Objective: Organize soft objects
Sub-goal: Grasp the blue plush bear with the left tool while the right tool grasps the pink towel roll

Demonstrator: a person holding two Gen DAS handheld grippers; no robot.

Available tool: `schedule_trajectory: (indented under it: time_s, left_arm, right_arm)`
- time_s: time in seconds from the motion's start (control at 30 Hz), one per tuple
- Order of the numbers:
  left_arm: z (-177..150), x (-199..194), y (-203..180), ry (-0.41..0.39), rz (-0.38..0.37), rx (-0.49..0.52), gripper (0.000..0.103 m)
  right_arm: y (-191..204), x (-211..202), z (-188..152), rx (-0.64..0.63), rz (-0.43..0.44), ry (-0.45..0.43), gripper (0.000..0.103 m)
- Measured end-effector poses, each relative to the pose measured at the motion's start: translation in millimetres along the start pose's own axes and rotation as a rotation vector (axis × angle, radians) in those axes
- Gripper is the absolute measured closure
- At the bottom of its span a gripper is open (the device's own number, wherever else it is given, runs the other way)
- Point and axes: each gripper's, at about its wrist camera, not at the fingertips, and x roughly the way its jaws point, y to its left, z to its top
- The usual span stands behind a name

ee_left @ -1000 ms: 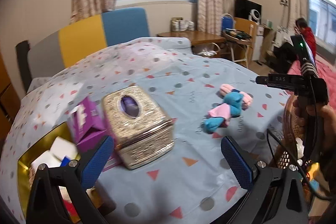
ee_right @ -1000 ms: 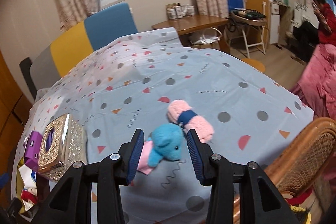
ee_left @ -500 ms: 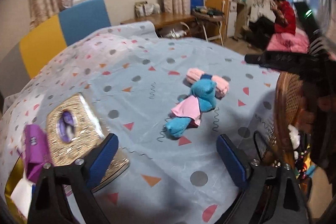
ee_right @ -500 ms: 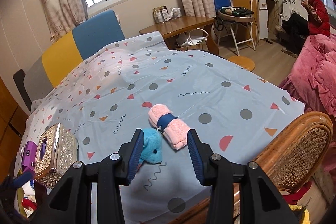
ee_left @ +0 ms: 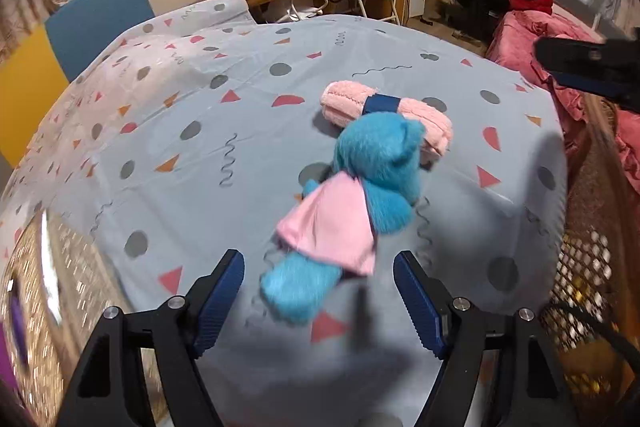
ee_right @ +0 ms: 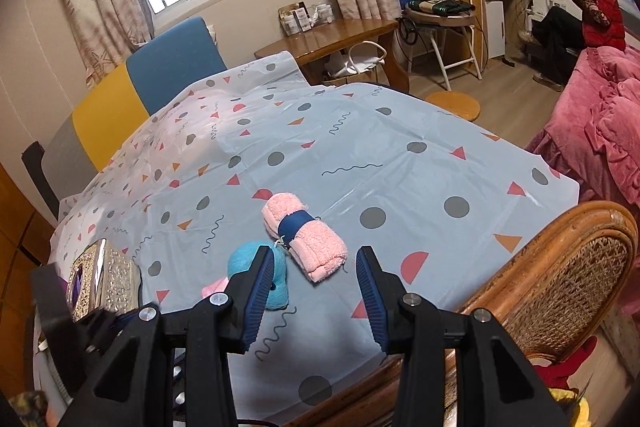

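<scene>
A blue plush toy in a pink dress (ee_left: 352, 203) lies on the patterned tablecloth (ee_left: 200, 155), its legs toward my left gripper (ee_left: 319, 297). That gripper's jaws are closing, with the toy's legs between the blue pads (ee_left: 218, 297) but not touched. A rolled pink towel with a blue band (ee_left: 384, 119) lies just behind the toy. In the right wrist view the same towel (ee_right: 308, 239) lies just ahead of my right gripper (ee_right: 310, 293), whose jaws stand apart with nothing in them. Its left finger partly hides the plush toy (ee_right: 256, 275).
A gold embossed tissue box (ee_right: 102, 279) stands at the table's left, with a purple box beside it. A wicker chair back (ee_right: 568, 275) rises at the table's near right edge. A person in red (ee_right: 592, 11) sits far off by a pink bed (ee_right: 600, 139).
My left gripper has swung right from the tissue box and dropped toward the plush toy, its jaws narrowing. My right gripper drew back a little from the toy and towel.
</scene>
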Motion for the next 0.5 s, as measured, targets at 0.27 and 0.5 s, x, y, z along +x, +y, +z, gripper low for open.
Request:
schedule_trajectory:
  time_s: [0.27,0.5]
  left_arm:
    - [30.5,50.0,-7.1,0.063,-0.057,0.025,0.025]
    - [15.5,54.2,7.2,0.072,-0.136,-0.069,0.068]
  right_arm:
    - [-9.2,8.0,9.2,0.010,-0.004,0.021,0.060]
    - [-12.9,21.9,14.6,0.024,-0.005,0.063,0.060]
